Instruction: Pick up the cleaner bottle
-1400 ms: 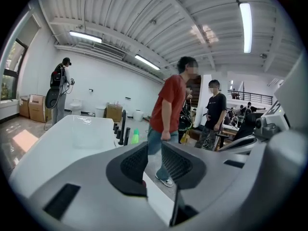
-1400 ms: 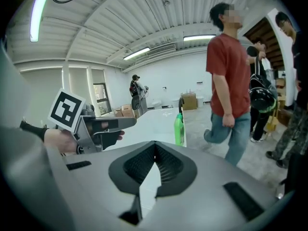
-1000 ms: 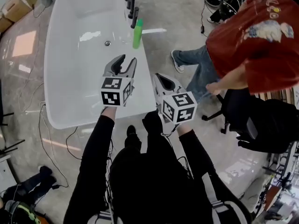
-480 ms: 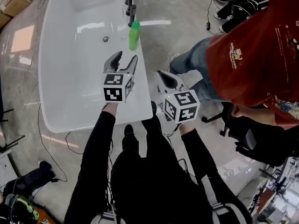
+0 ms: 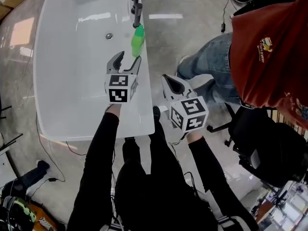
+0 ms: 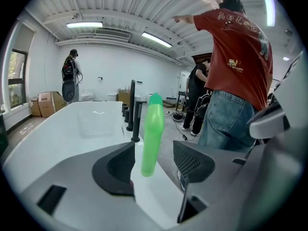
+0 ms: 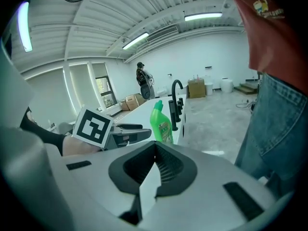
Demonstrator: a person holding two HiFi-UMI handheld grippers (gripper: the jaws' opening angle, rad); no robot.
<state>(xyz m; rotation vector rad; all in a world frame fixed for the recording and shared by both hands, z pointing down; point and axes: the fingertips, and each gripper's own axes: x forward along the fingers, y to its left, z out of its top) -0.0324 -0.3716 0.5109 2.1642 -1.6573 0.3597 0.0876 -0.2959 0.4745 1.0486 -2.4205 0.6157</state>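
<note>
The green cleaner bottle (image 5: 137,40) stands upright on the right rim of the white bathtub (image 5: 72,81), just in front of the black tap. My left gripper (image 5: 126,60) is over that rim, pointing at the bottle from a little short of it. Its jaws have just been opening and stand wide, with nothing between them. In the left gripper view the bottle (image 6: 153,134) lines up with the gap of that gripper (image 6: 155,157), beyond the tips. My right gripper (image 5: 169,81) hangs beside the tub over the floor, shut and empty. From the right gripper (image 7: 155,147) the bottle (image 7: 161,124) is ahead.
A black tap column (image 5: 136,4) rises on the rim right behind the bottle. A person in a red shirt and jeans (image 5: 269,52) stands close on the right. A black office chair (image 5: 269,143) is beside them. Cables lie on the floor.
Both grippers have moved forward toward the bottle, and the left one has come lower over the rim. The left jaws have spread wider. The person in red now fills more of the right side.
</note>
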